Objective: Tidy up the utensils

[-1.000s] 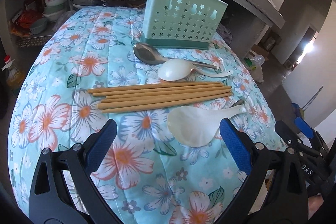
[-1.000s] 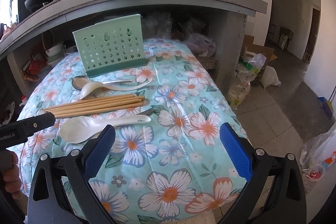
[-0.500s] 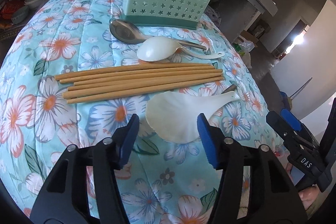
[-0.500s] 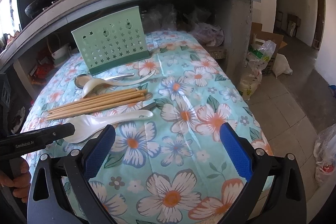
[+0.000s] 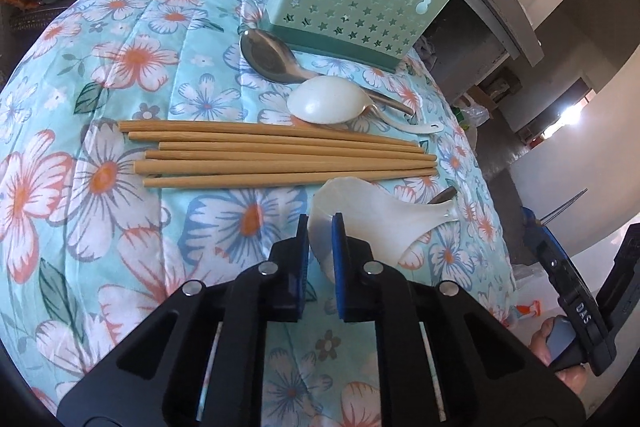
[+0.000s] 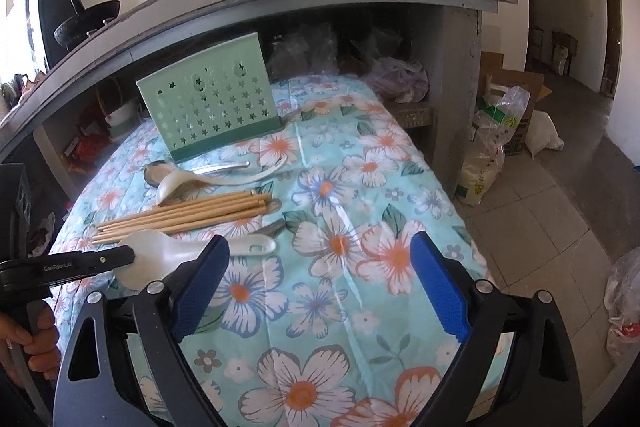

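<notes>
The left gripper (image 5: 320,227) is closing its fingers (image 5: 299,251) on the near edge of the white rice paddle (image 5: 372,217), whose broad, pale, slightly translucent blade sits between the blue pads and is pinched there. The paddle's short handle runs off to the right and ends in a small loop with a hole. It lies on the flower-printed cloth (image 5: 120,187) that covers the bench, on the near side of the chopsticks (image 5: 280,157).

The chopsticks, six plain tan wooden sticks, lie side by side in a loose bundle, thick square ends to the left and thinner tips to the right. Just past them from the paddle lies a white soup spoon (image 5: 326,101), bowl down, glossy and egg-shaped, its curved handle trailing right. Touching it on the far side is a metal spoon (image 5: 270,55), bowl up and dull grey, its handle passing under the white one. Beyond both stands the mint-green utensil holder (image 5: 356,7), upright, its front wall punched with star and gourd-shaped holes, on a darker green base. A small piece of metal (image 5: 442,194) shows just beyond the paddle's handle, on the chopstick side; what it is cannot be told.

The right gripper (image 6: 318,271) hovers over bare cloth to the right of the paddle, its fingers wide apart and starting to close with nothing between them.
</notes>
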`<state>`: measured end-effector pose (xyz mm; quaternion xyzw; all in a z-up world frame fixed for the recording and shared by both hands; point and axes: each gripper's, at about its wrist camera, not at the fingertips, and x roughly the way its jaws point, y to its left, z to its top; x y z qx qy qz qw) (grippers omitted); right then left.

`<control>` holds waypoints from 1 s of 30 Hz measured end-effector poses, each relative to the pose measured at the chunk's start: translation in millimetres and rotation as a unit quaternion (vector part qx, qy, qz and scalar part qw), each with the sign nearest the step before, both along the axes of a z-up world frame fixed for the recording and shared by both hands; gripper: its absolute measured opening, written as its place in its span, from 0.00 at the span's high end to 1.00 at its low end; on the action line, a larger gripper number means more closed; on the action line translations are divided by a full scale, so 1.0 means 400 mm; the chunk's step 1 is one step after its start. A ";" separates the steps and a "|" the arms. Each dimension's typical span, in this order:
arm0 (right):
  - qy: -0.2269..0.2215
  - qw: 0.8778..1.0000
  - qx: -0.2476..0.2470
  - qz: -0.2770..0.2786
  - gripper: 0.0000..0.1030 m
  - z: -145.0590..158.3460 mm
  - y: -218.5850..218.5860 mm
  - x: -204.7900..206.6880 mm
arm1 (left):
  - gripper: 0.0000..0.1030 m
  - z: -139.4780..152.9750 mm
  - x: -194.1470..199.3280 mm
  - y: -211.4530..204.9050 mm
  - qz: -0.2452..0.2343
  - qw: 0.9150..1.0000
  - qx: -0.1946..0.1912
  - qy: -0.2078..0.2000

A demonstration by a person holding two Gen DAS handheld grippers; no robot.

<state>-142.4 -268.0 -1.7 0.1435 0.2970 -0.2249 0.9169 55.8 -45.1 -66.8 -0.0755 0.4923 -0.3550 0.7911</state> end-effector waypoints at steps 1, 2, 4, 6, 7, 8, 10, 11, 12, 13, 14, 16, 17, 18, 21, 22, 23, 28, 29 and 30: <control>-0.005 1.000 -0.007 0.003 0.20 0.011 -0.004 0.006 | 0.93 0.009 -0.002 0.011 0.000 1.000 -0.002 -0.002; -0.010 1.000 -0.015 0.009 0.23 0.025 -0.005 0.015 | 0.93 0.019 -0.004 0.025 0.001 1.000 -0.001 -0.005; -0.012 0.999 -0.033 0.028 0.29 0.045 -0.001 0.045 | 0.94 0.037 -0.005 0.053 0.004 1.000 0.001 -0.015; -0.009 0.996 -0.059 0.060 0.36 0.063 0.014 0.087 | 0.94 0.048 -0.001 0.083 0.012 1.000 0.011 -0.025; -0.008 0.994 -0.074 0.084 0.38 0.071 0.027 0.112 | 0.94 0.050 0.003 0.099 0.017 0.999 0.014 -0.026; -0.006 0.990 -0.091 0.109 0.43 0.077 0.042 0.140 | 0.94 0.051 0.007 0.115 0.022 0.999 0.014 -0.025; 0.010 0.979 -0.128 0.157 0.50 0.078 0.074 0.201 | 0.94 0.047 0.019 0.146 0.032 0.999 0.011 -0.020; 0.020 0.973 -0.142 0.180 0.55 0.073 0.089 0.229 | 0.95 0.044 0.022 0.159 0.039 0.999 0.012 -0.022; 0.038 0.963 -0.160 0.215 0.60 0.060 0.110 0.272 | 0.95 0.040 0.026 0.168 0.043 0.999 0.014 -0.023; 0.050 0.956 -0.170 0.236 0.63 0.047 0.123 0.297 | 0.95 0.035 0.028 0.176 0.046 0.999 0.012 -0.021; 0.066 0.944 -0.188 0.263 0.67 0.030 0.142 0.332 | 0.95 0.030 0.032 0.184 0.049 0.999 0.007 -0.016; 0.093 0.923 -0.221 0.301 0.70 -0.004 0.174 0.380 | 0.95 0.020 0.035 0.195 0.052 0.999 -0.002 -0.007; 0.103 0.915 -0.230 0.315 0.72 -0.017 0.183 0.397 | 0.95 0.017 0.036 0.200 0.052 0.999 -0.006 -0.005; 0.115 0.905 -0.243 0.331 0.72 -0.034 0.192 0.414 | 0.95 0.015 0.036 0.205 0.052 0.999 -0.010 -0.006; 0.147 0.875 -0.277 0.369 0.72 -0.075 0.212 0.450 | 0.95 0.009 0.039 0.211 0.049 0.999 -0.017 -0.007; 0.152 0.866 -0.288 0.379 0.72 -0.083 0.219 0.456 | 0.95 0.007 0.041 0.213 0.048 0.999 -0.020 -0.007; 0.158 0.859 -0.298 0.386 0.72 -0.089 0.224 0.460 | 0.95 0.005 0.038 0.215 0.047 0.999 -0.021 -0.006; 0.178 0.825 -0.347 0.408 0.72 -0.127 0.256 0.486 | 0.95 -0.002 0.044 0.217 0.043 0.999 -0.029 -0.006; 0.178 0.820 -0.358 0.410 0.72 -0.133 0.264 0.489 | 0.95 -0.003 0.046 0.217 0.043 0.999 -0.029 -0.006; 0.176 0.814 -0.370 0.412 0.73 -0.139 0.273 0.489 | 0.95 -0.003 0.045 0.216 0.043 0.999 -0.030 -0.007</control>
